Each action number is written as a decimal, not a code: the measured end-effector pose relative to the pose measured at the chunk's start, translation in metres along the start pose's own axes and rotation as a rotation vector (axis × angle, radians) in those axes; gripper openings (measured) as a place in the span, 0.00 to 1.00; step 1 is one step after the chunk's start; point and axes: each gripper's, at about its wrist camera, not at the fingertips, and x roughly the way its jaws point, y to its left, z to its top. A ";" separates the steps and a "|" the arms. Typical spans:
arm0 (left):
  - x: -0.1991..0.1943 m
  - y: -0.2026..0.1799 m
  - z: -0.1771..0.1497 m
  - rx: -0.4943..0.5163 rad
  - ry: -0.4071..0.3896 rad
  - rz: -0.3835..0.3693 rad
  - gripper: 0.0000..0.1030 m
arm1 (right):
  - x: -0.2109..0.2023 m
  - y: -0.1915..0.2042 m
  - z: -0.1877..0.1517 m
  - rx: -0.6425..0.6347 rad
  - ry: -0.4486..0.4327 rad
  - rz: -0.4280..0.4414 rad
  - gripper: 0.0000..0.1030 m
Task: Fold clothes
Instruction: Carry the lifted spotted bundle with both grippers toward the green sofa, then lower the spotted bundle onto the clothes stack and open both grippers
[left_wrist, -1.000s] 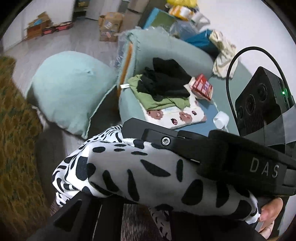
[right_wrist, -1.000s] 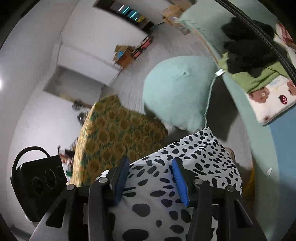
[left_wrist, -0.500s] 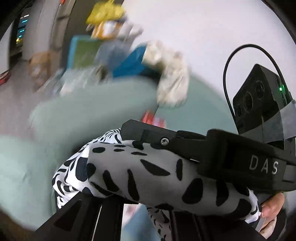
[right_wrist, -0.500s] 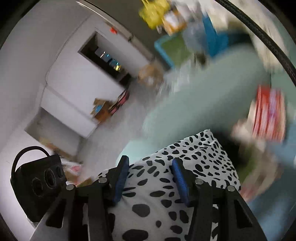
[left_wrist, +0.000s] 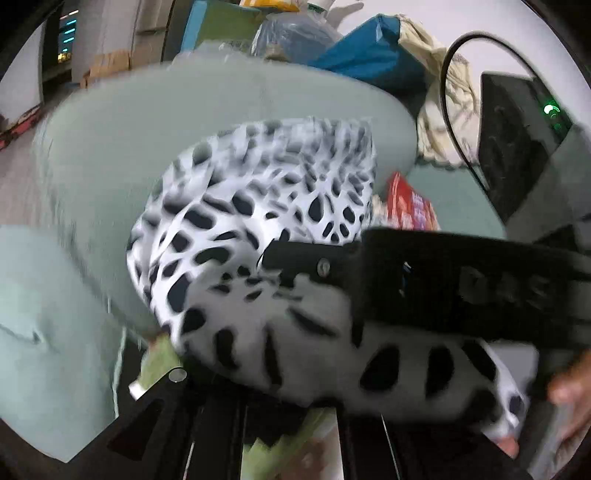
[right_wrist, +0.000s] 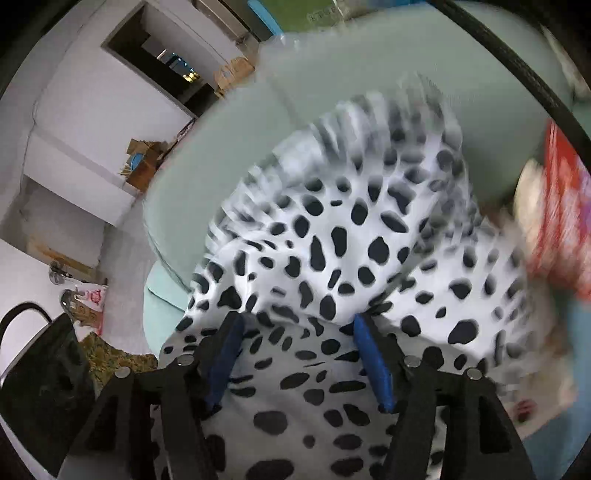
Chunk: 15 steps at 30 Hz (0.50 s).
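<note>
Lying ahead of both, the spotted garment (right_wrist: 332, 240) sits between the right hand-held gripper's (right_wrist: 299, 358) just-widened spread jaws, the left hand-held gripper (left_wrist: 236, 317) pinching its near edge.

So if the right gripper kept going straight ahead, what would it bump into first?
Most likely the spotted garment, which already lies between the right gripper's opening blue pads. Behind it sits the pale green cushion.

Soft matt spotted cloth garment (right_wrist: 332, 240); matt teal fabric cushion (left_wrist: 184, 122); glossy red packet (left_wrist: 410, 206).
</note>
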 end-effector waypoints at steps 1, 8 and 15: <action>-0.009 0.005 -0.006 -0.020 -0.021 0.004 0.14 | -0.002 0.003 -0.005 -0.031 -0.020 -0.002 0.64; -0.075 0.048 -0.024 -0.193 -0.138 0.078 0.24 | -0.031 0.017 -0.024 -0.117 0.009 -0.014 0.78; -0.107 0.049 0.011 -0.261 -0.166 -0.054 0.25 | -0.078 -0.031 -0.007 0.041 -0.056 -0.066 0.42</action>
